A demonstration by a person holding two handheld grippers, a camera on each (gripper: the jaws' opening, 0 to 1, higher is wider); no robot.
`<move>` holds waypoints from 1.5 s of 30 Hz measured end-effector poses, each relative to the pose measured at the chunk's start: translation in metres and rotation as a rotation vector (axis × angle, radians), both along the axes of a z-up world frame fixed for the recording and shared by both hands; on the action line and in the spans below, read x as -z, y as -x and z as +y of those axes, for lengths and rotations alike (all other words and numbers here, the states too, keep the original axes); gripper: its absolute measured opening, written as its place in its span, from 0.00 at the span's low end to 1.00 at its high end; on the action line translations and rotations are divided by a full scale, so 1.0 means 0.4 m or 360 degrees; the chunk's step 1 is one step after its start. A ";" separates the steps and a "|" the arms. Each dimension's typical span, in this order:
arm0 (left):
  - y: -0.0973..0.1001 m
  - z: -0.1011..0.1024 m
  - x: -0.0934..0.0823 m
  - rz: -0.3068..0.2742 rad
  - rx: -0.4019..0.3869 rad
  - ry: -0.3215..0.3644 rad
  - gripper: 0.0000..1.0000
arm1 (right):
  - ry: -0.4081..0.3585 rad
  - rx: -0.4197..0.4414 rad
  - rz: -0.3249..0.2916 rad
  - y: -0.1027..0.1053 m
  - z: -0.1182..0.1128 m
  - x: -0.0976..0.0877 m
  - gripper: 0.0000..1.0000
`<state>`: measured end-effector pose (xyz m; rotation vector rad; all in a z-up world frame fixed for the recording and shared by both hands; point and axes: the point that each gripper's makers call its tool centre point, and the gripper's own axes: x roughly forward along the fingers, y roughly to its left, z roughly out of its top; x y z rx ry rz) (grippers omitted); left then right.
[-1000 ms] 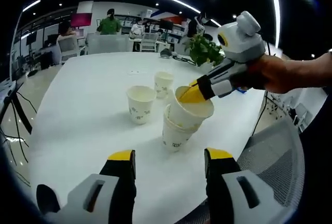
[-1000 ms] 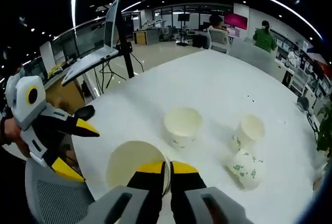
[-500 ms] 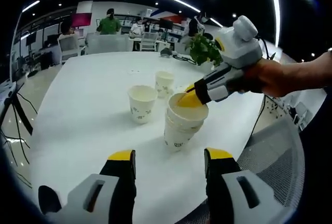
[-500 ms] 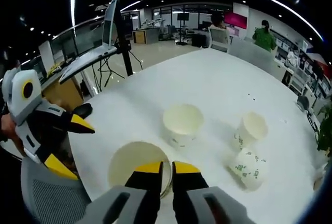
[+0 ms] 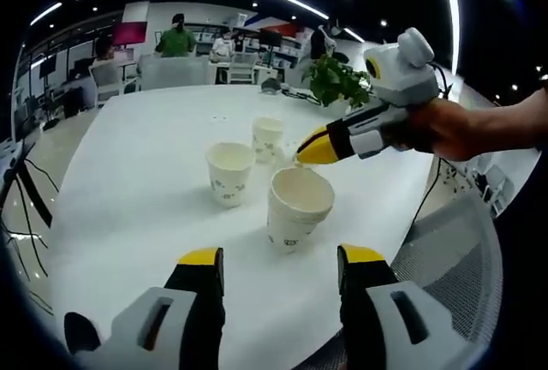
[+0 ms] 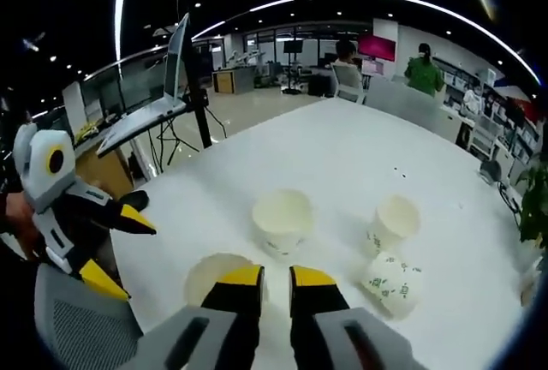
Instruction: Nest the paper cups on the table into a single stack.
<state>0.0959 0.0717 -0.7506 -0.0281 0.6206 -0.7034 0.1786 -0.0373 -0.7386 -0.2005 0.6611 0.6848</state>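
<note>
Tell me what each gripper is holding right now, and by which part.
Nothing is held. The right gripper hangs above the nested cups, clear of them, jaws nearly together. The left gripper is open and empty.

Near rim of the nested cups point(image 6: 211, 277) behind the right gripper's fingers point(image 6: 242, 289).

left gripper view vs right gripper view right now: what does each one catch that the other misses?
Left gripper view alone: a potted plant at the table's far edge, and the person's hand gripping the right hand-held gripper, which hangs just above the nested cups.

Right gripper view alone: a cup lying on its side, and a laptop on a tripod stand off the table.

Both: the white table, the nested cups, a single upright cup and another upright cup behind it.
</note>
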 end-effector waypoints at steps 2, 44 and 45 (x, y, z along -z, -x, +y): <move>-0.001 -0.002 0.001 0.0000 0.0003 -0.0001 0.51 | -0.0016 0.0026 -0.0015 -0.009 -0.019 -0.003 0.12; -0.006 0.010 0.007 0.0026 -0.0020 0.0008 0.51 | -0.0448 0.0569 0.0190 -0.116 -0.328 0.092 0.52; -0.006 0.011 0.006 0.0027 -0.0022 0.0009 0.51 | -0.0447 0.0568 0.0197 -0.117 -0.326 0.099 0.52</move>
